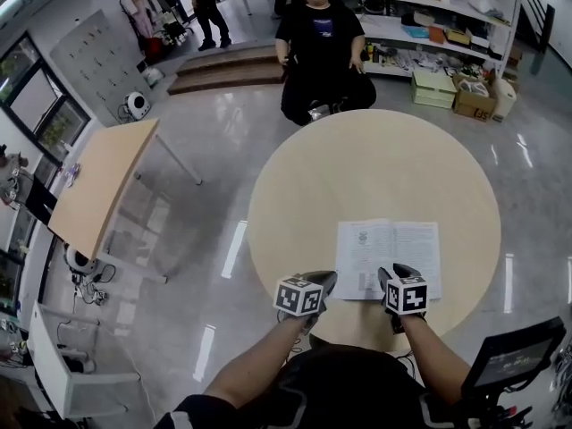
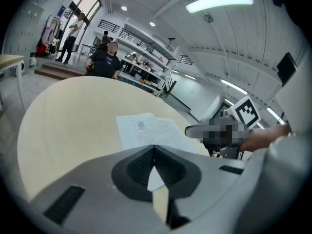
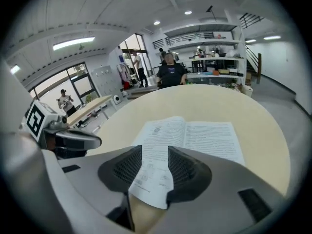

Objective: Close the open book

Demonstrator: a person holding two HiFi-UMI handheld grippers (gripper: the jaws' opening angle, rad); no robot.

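Observation:
An open book [image 1: 389,256] of white printed pages lies flat on the round beige table [image 1: 375,164], near its front edge. My right gripper [image 1: 394,273] hovers over the lower edge of the left page. In the right gripper view the jaws [image 3: 155,152] stand apart, open, with the near corner of that page [image 3: 155,179] showing in the gap and no pad pressing on it. My left gripper [image 1: 327,278] sits just left of the book, off the page. Its jaws [image 2: 154,149] meet at the tips, shut on nothing. The book [image 2: 146,129] lies ahead of them.
A person in black [image 1: 320,43] sits just beyond the table's far edge. A rectangular wooden table [image 1: 100,184] stands to the left. Shelves with boxes [image 1: 438,34] line the back right. A black screen on a stand [image 1: 518,351] is at my lower right.

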